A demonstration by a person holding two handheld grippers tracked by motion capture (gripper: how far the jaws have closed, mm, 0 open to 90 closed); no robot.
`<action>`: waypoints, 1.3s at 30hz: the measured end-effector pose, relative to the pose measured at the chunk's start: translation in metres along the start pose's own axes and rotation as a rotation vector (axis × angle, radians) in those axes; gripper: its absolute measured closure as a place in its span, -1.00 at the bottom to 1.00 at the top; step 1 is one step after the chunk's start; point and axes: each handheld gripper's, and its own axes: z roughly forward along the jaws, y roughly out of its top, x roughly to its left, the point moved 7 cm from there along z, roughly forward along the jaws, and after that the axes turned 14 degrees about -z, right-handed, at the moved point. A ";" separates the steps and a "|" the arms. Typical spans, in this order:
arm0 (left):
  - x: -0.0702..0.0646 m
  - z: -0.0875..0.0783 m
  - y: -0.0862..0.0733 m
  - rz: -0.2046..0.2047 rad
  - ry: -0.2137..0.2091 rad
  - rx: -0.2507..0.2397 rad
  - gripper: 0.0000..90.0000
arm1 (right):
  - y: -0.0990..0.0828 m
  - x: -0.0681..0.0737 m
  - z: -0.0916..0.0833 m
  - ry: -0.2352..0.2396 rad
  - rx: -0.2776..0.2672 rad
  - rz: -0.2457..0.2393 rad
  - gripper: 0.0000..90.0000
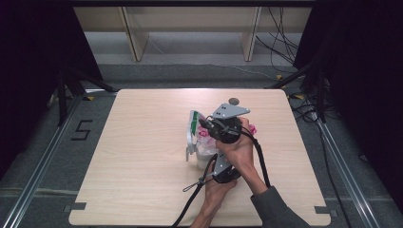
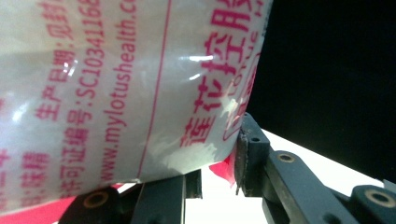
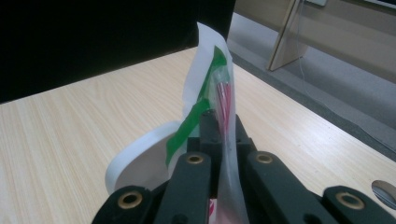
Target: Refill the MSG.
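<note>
With both grippers on the plastic bag (image 1: 202,137) mid-table (image 1: 142,156), I'm at the hold stage; opening or pouring isn't done. Right gripper (image 3: 219,133) is clenched on the bag's top edge. Left gripper (image 2: 219,177) clamps its lower body. Left gripper view reads red print; high view shows a white bowl (image 1: 205,159) beneath.

Dim surroundings, glare on plastic
</note>
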 end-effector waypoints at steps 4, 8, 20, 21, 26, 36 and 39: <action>0.000 0.000 0.000 -0.002 -0.006 -0.008 0.65 | 0.000 -0.001 0.001 -0.007 -0.005 -0.007 0.99; 0.000 0.001 0.000 -0.006 -0.006 -0.007 0.65 | -0.001 -0.001 0.002 0.005 0.009 -0.019 0.99; -0.002 0.002 0.000 -0.012 -0.007 -0.015 0.65 | -0.001 0.000 0.000 -0.010 0.002 -0.001 0.99; -0.001 0.001 -0.001 0.005 -0.008 -0.001 0.65 | -0.002 0.001 0.000 0.002 0.018 -0.013 0.99; -0.003 0.003 0.000 -0.013 -0.010 -0.018 0.66 | -0.001 -0.001 -0.001 -0.002 0.005 0.003 0.99; -0.003 0.002 0.000 0.003 -0.014 -0.012 0.66 | -0.002 0.000 -0.001 0.008 0.015 -0.025 0.99; -0.002 0.003 0.000 0.007 -0.016 -0.012 0.66 | -0.002 0.001 -0.001 0.007 0.017 -0.007 0.99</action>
